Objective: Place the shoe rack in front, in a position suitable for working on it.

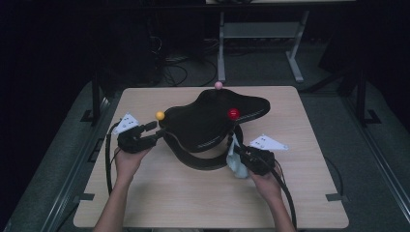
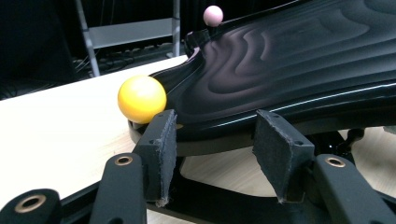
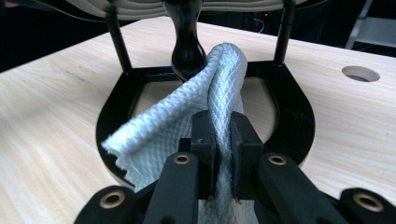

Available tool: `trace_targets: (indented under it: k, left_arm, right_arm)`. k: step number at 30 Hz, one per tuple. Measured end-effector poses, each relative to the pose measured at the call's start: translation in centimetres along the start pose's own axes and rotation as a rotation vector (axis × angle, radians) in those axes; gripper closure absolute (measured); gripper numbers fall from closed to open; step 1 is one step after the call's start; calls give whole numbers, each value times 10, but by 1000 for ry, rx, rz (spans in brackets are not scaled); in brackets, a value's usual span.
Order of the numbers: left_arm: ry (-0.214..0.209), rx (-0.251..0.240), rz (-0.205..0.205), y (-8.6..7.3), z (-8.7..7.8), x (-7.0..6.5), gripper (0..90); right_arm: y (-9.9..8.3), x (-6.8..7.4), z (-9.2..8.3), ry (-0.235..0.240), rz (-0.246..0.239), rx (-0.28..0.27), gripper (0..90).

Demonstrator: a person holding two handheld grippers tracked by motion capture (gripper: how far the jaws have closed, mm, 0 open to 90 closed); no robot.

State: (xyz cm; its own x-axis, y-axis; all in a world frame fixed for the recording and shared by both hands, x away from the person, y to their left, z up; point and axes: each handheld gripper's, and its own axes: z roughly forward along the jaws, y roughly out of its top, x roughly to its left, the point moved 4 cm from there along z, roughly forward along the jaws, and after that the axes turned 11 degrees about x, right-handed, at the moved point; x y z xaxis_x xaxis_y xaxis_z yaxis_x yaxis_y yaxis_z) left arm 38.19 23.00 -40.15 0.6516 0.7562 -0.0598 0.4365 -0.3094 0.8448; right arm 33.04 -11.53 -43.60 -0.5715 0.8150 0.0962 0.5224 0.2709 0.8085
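Cloth [image 3: 187,116], pale waffle-weave, folded, pinched against glossy black stand [image 3: 187,46].

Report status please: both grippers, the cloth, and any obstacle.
Left gripper around the black stand's top plate edge, grip unconfirmed. Right gripper shut on pale cloth, at the stand's centre post. Yellow ball beside left gripper.

a pale wooden table [image 1: 193,198] is standing on a dark grey floor [image 1: 333,104], with a round hole [image 3: 360,73] showing in its top. a grey metal frame [image 1: 295,46] is standing beyond it, and black cables [image 1: 174,72] are lying beside that.
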Motion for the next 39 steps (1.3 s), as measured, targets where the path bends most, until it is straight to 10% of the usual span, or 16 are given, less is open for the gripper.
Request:
trace_targets:
  k: [8, 19, 28, 39]
  left_arm:
    - [-18, -2, -4, 0, 0, -1, 483]
    - [-22, -1, -3, 0, 0, -3, 481]
    - [-22, -2, -1, 0, -1, -3, 478]
    - [-20, 4, 1, 0, 0, -3, 469]
  right_arm:
    - [38, 4, -34, -15, -28, -121, 818]
    - [-4, 9, -6, -3, 17, -10, 818]
    - [29, 26, -37, 13, -28, -103, 819]
    - [-19, 16, 7, 5, 17, 7, 818]
